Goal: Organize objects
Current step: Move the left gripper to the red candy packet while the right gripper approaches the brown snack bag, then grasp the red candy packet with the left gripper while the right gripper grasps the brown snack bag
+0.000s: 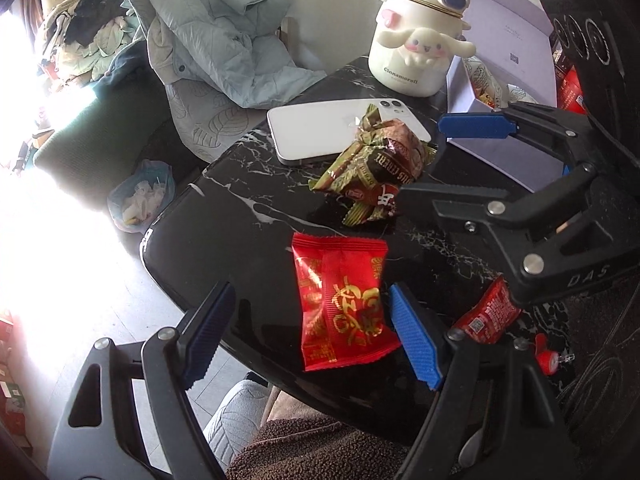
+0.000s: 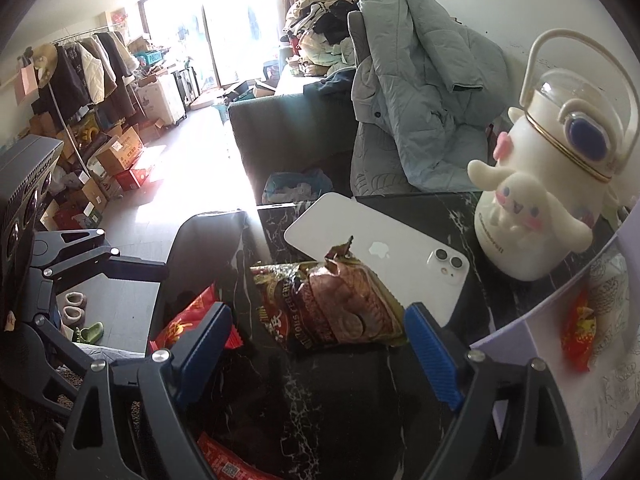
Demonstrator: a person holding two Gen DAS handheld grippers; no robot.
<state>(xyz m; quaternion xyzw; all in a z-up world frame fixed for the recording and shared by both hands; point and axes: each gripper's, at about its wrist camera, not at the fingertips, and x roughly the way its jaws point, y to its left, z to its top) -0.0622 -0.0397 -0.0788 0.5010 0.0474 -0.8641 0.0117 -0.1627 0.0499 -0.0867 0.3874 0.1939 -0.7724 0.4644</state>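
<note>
1. We hold the left tool (image 1: 308,332) spread around the red packet (image 1: 344,304) near the counter (image 1: 224,224) edge.
2. Our right tool (image 2: 320,344) is spread, brown packet (image 2: 332,304) between, untouched.
3. The box (image 2: 560,320) holds one red sweet (image 2: 578,332).

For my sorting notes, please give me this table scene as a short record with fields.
surface: black marble table
left tongs: open, around the red snack packet, not pressing it
right tongs: open, facing the brown-green snack packets
phone: white, face down, partly under those packets
bottle: white, upright
box: lilac, open
</note>
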